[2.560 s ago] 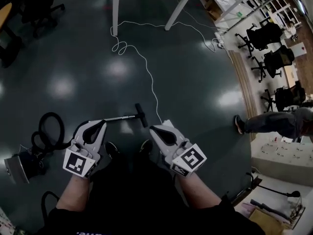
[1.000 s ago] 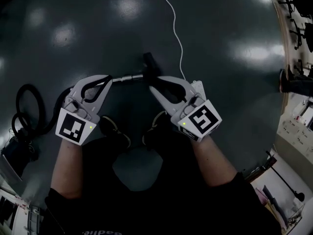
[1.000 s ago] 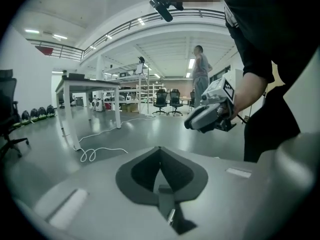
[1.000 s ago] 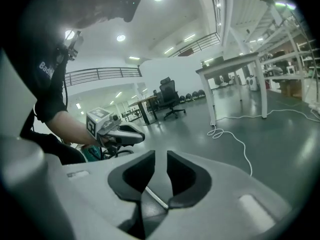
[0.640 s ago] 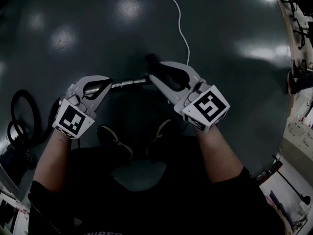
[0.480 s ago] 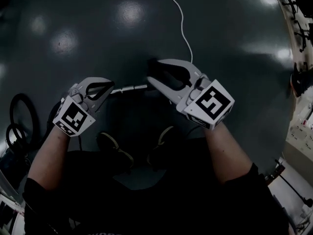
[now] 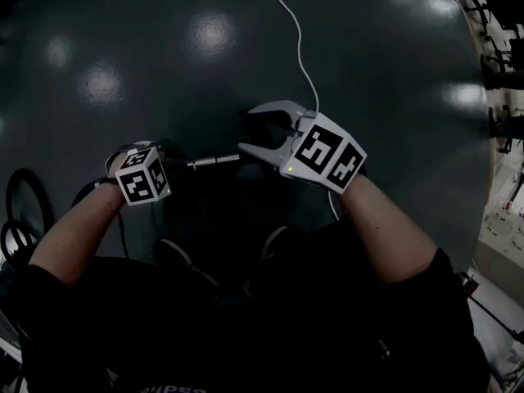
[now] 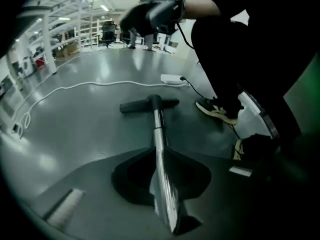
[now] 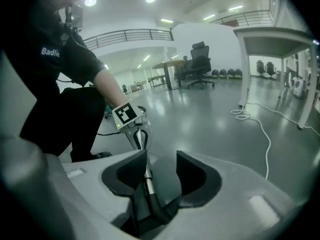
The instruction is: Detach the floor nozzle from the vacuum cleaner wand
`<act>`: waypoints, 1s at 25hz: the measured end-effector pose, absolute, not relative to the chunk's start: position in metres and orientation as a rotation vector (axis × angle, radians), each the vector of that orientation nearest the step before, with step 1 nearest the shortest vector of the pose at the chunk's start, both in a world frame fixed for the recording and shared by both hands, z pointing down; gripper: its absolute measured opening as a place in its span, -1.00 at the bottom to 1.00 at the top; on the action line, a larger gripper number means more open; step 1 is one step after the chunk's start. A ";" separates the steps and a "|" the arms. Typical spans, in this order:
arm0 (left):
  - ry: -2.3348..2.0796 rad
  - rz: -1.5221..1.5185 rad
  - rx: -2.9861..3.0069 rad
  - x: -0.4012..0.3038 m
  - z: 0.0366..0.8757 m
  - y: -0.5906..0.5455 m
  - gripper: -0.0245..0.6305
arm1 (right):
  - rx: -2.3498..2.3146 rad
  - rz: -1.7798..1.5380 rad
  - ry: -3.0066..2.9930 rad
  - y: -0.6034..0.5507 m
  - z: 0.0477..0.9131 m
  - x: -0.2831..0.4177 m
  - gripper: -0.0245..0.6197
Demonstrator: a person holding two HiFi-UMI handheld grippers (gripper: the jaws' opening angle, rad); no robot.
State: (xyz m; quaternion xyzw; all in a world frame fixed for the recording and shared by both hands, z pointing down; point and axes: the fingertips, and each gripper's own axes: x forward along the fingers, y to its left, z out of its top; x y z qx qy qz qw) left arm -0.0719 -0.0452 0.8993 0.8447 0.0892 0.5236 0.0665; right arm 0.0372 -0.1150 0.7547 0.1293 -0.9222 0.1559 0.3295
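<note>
The vacuum's chrome wand [image 7: 214,160] lies on the dark floor with its black T-shaped floor nozzle [image 8: 149,104] at the far end. My left gripper [image 7: 155,160] points steeply down over the wand. In the left gripper view the tube [image 8: 159,134] runs between its jaws [image 8: 159,151], which are opening. My right gripper [image 7: 248,129] straddles the nozzle end, its jaws also opening. In the right gripper view the black neck [image 9: 150,204] and tube [image 9: 146,176] sit between the spread jaws [image 9: 162,159], close to the left one. The left gripper [image 9: 132,121] shows beyond.
A white cable [image 7: 296,31] trails across the floor to a power strip [image 8: 172,79]. The person's shoes [image 7: 274,240] stand just behind the wand. A black hose [image 7: 16,211] coils at the left. A white table [image 9: 250,69] and an office chair [image 9: 199,64] stand farther off.
Both grippers have sunk to the floor. The left has tipped nose-down over the wand. The right has spread its jaws wider around the nozzle end.
</note>
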 end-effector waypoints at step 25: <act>0.404 2.052 2.298 -0.127 1.028 -0.002 -0.39 | -0.060 -0.274 -1.636 -0.031 1.014 0.063 -0.13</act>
